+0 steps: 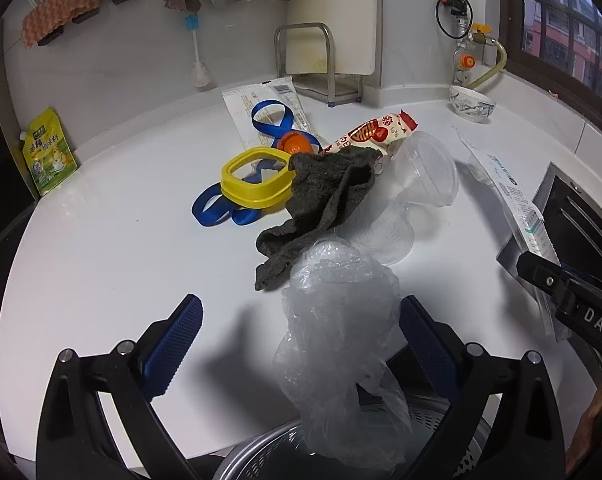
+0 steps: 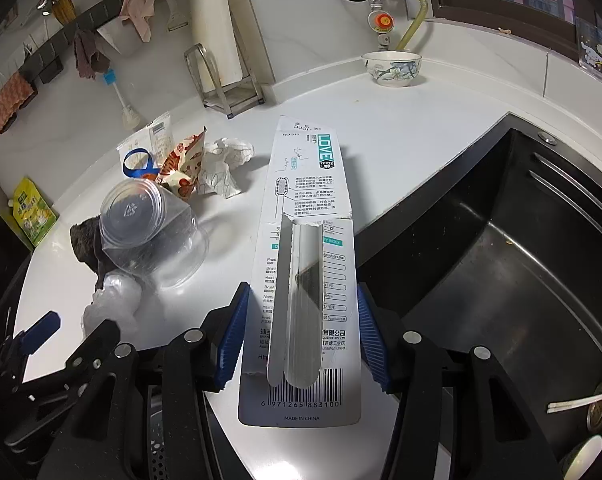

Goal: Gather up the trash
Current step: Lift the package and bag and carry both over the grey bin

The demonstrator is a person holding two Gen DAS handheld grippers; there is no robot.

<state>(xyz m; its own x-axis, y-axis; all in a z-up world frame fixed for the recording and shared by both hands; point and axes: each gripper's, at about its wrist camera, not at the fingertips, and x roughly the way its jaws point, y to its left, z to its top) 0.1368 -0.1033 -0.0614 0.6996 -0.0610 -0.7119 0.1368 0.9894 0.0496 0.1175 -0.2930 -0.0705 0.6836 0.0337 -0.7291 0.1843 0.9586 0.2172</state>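
The right tool is clamped on a toothbrush package above the white tabletop; the left tool stands released, a crumpled plastic bag hanging between its fingers.

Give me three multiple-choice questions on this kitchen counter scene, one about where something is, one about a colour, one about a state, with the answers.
1. Where is the bowl?
A. in the sink
B. on the counter by the back wall
C. on the grey cloth

2. What colour is the ring lying on the blue strap?
A. yellow
B. red
C. white

3. What is the right gripper doing?
A. open over the bare counter
B. shut on a cup
C. shut on the toothbrush pack

Answers: 1 B, it stands on the white counter beneath the gas valve, outside the sink. 2 A, the squarish ring is plainly yellow. 3 C, both blue pads press the pack's edges in the right wrist view.
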